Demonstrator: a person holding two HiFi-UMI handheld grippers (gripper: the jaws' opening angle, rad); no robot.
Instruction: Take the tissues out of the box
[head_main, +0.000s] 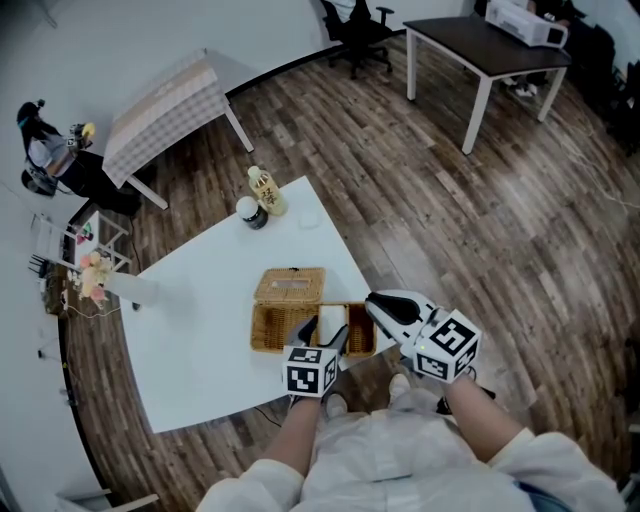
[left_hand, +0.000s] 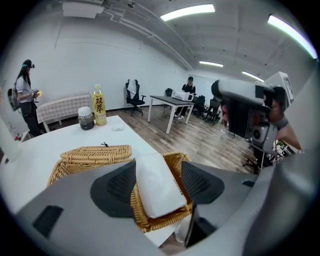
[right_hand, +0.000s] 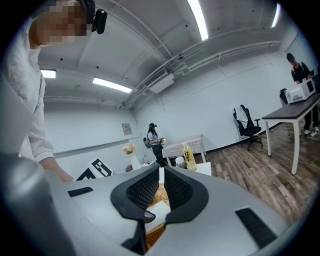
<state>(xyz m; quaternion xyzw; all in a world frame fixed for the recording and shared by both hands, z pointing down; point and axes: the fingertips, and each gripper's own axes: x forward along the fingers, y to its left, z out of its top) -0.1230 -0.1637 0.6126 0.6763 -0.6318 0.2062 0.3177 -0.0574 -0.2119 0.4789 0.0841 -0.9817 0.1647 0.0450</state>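
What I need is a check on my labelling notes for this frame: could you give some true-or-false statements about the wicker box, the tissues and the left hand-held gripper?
1. The wicker box has its lid flipped open. True.
2. The left hand-held gripper is clamped shut on the tissue pack. False: its jaws stand wide apart, with the pack between them.
3. The tissue pack lies on the table outside the box. False: it lies inside the box.
4. A bottle with a yellow label stands on the table beyond the box. True.
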